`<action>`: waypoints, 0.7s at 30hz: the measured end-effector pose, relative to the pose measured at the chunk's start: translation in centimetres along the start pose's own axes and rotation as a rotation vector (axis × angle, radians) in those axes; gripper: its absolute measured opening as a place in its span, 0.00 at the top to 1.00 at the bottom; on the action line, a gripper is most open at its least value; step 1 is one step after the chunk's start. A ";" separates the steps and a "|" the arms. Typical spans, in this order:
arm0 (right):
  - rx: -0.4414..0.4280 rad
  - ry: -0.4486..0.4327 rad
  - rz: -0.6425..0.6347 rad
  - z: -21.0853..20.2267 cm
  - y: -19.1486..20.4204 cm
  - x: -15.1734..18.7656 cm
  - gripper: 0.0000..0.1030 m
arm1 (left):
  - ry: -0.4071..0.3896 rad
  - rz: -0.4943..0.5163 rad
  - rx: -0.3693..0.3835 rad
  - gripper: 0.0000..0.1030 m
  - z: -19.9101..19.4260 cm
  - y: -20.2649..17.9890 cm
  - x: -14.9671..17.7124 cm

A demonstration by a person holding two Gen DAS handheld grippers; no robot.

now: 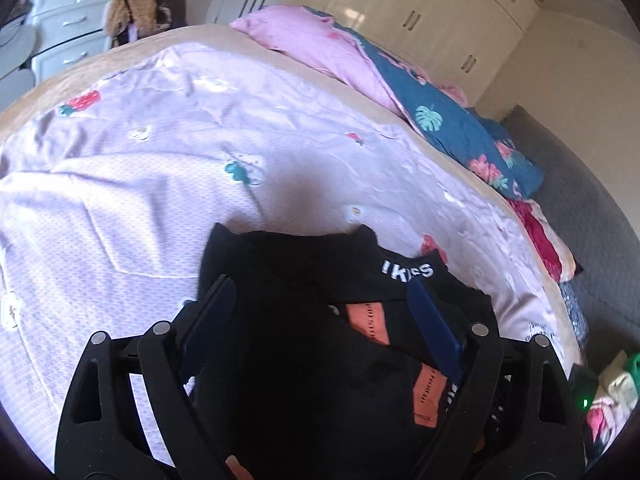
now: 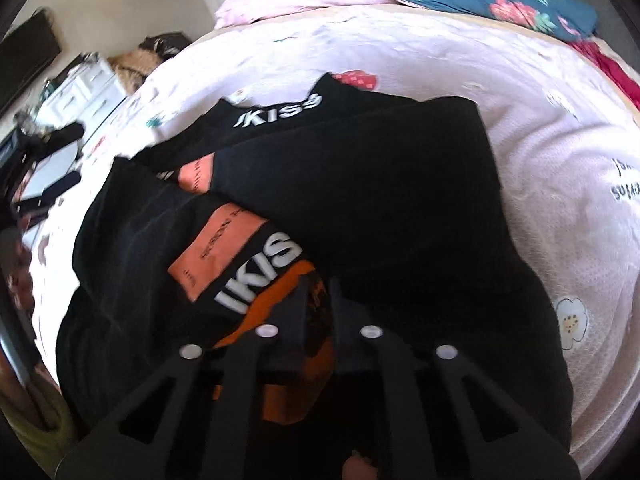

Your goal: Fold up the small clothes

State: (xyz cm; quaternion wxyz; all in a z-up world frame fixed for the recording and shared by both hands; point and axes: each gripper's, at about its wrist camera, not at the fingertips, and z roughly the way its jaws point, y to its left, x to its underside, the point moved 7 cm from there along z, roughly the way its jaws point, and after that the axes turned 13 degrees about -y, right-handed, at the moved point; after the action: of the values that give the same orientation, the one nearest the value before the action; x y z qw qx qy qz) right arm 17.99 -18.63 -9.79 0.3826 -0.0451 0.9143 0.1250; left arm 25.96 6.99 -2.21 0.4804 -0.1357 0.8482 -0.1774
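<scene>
Under both your grippers: the bed with its pale lilac printed cover, filling most of each view. Past the fingers at the far edge, a pink and blue floral duvet bunched up; cream wardrobes behind it, white drawers off to the far left.

Black garment, white "KISS" lettering and orange patches, lies crumpled on the cover directly below and ahead of both tools. Partly folded over itself, one flap lying across the rest.

Your left gripper: jaws spread wide, blue pads either side of the cloth. Garment sits between and beneath the fingers, its far edge just ahead of the tips. Neither pad is pressing on it, so nothing is held.

Your right gripper: fingers pressed together, tips down on the near part of the garment beside the orange patch. Black on black plus blur there, so you can't tell whether a pinch of fabric is caught between the tips. Most of the garment lies ahead of and left of the tips; bare cover to the right.
</scene>
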 end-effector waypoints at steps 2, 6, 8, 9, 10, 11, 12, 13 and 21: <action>-0.008 -0.029 -0.040 -0.5 0.7 -0.5 0.95 | -0.005 -0.020 0.002 0.22 -0.2 0.5 -0.2; -0.057 -0.112 -0.045 -2.3 1.3 -2.2 0.96 | -0.024 -0.029 -0.011 0.22 -0.6 1.1 -0.7; -0.080 -0.162 -0.047 -3.3 1.5 -3.4 0.96 | -0.029 -0.033 -0.011 0.22 -0.7 1.3 -0.9; -0.084 -0.179 -0.057 -3.7 1.8 -3.9 0.96 | -0.032 -0.037 -0.011 0.22 -0.8 1.4 -1.0; -0.090 -0.203 -0.077 -4.3 2.2 -4.7 0.96 | -0.036 -0.040 -0.016 0.22 -0.8 1.5 -1.2; -0.093 -0.221 -0.093 -4.7 2.6 -5.5 0.96 | -0.039 -0.043 -0.021 0.21 -0.8 1.6 -1.3; -0.096 -0.246 -0.114 -5.2 3.0 -6.4 0.96 | -0.040 -0.044 -0.024 0.19 -0.8 1.8 -1.3; -0.097 -0.262 -0.131 -5.5 3.3 -7.1 0.96 | -0.041 -0.046 -0.024 0.18 -0.8 1.9 -1.4; -0.027 -0.342 -0.296 -6.3 4.2 -12.5 0.96 | -0.055 -0.041 -0.041 0.18 -0.9 2.5 -1.9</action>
State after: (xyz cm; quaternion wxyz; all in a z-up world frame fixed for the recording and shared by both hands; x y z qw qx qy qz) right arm 21.74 -16.42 4.18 0.5454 -0.1622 0.8178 0.0858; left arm 26.03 10.12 -1.41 0.4968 -0.1676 0.8352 -0.1658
